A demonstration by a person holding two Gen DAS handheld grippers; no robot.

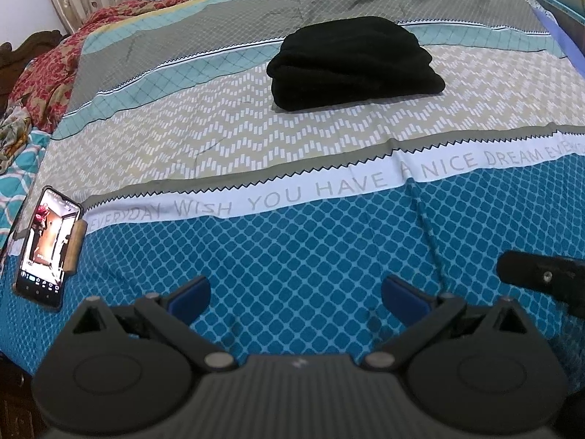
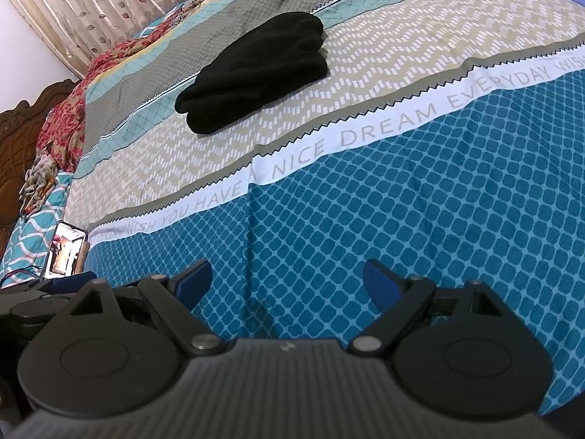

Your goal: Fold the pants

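Observation:
The black pants [image 1: 351, 64] lie folded in a compact stack on the bed's beige zigzag band, far ahead of both grippers; they also show in the right wrist view [image 2: 256, 73]. My left gripper [image 1: 296, 298] is open and empty, low over the blue-checked part of the bedsheet [image 1: 310, 241]. My right gripper [image 2: 287, 285] is open and empty over the same blue part [image 2: 402, 219]. A dark piece of the right gripper [image 1: 541, 278] shows at the right edge of the left wrist view.
A phone in a holder [image 1: 47, 248] lies on the sheet at the left; it also shows in the right wrist view [image 2: 67, 252]. A red floral blanket [image 1: 55, 73] is bunched at the far left near the wooden headboard [image 2: 22, 139]. Curtains [image 2: 91, 11] hang behind.

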